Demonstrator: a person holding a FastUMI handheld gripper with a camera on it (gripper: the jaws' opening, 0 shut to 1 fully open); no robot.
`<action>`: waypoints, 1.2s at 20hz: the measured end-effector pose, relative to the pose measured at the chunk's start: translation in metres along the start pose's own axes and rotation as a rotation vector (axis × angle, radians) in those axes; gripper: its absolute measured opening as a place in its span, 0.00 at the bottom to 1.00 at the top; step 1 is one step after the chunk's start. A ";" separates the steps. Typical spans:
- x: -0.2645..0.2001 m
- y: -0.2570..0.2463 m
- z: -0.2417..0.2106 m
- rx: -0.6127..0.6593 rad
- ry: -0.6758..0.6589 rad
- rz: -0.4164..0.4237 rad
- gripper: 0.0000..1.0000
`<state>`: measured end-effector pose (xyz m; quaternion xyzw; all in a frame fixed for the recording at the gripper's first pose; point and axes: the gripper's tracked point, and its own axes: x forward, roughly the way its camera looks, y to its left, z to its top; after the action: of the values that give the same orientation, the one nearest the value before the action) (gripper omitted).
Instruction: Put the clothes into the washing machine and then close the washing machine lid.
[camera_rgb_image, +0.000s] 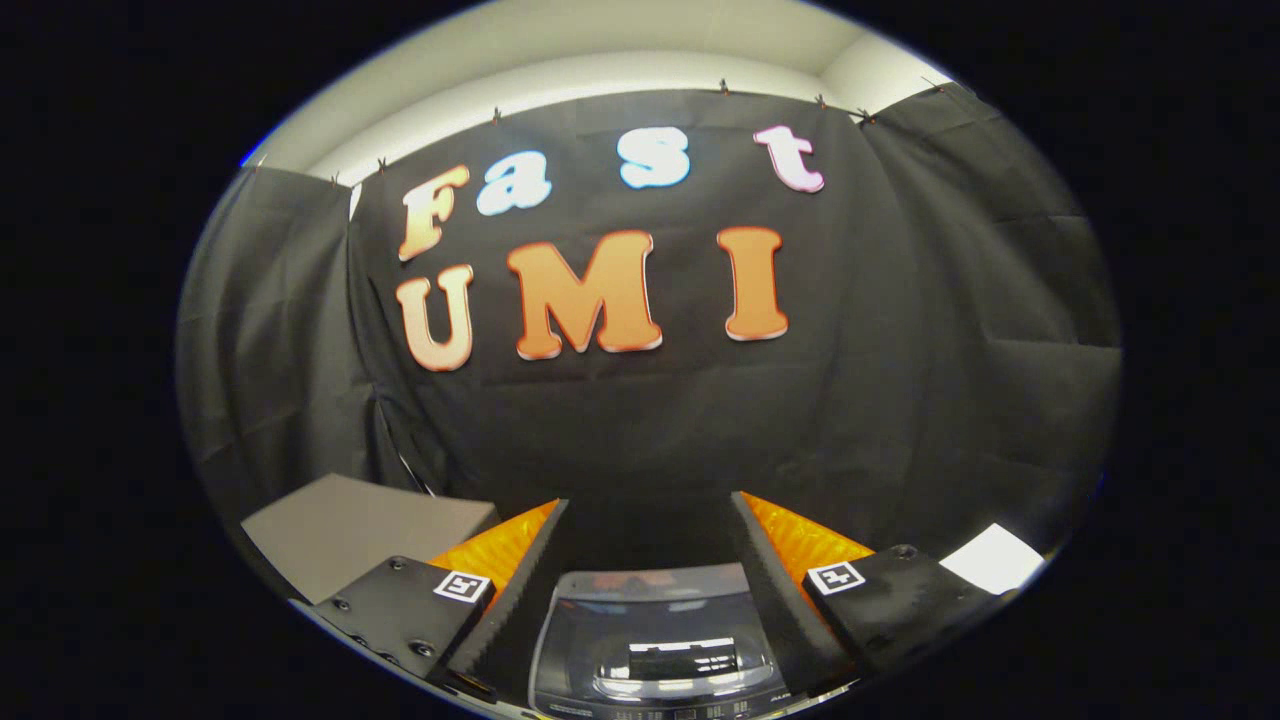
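Observation:
My gripper (650, 510) is held high and open, with nothing between its fingers. Below and between the fingers lies the washing machine (655, 640), seen from above. Its dark glossy lid (660, 655) looks down flat and mirrors the ceiling lights. I see no clothes in this view.
A grey box-like surface (360, 530) stands to the left of the washing machine, behind my left finger. A white sheet or panel (992, 558) lies to the right, past my right finger. The booth's black cloth wall hangs close behind the machine.

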<state>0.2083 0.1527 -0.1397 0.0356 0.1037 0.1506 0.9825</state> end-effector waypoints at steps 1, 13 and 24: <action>-0.005 0.000 0.014 0.009 -0.025 0.004 0.99; -0.064 0.014 0.099 -0.107 -0.136 0.020 0.98; -0.079 0.013 0.106 -0.060 -0.162 0.028 0.98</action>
<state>0.1534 0.1369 -0.0199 0.0196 0.0190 0.1642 0.9860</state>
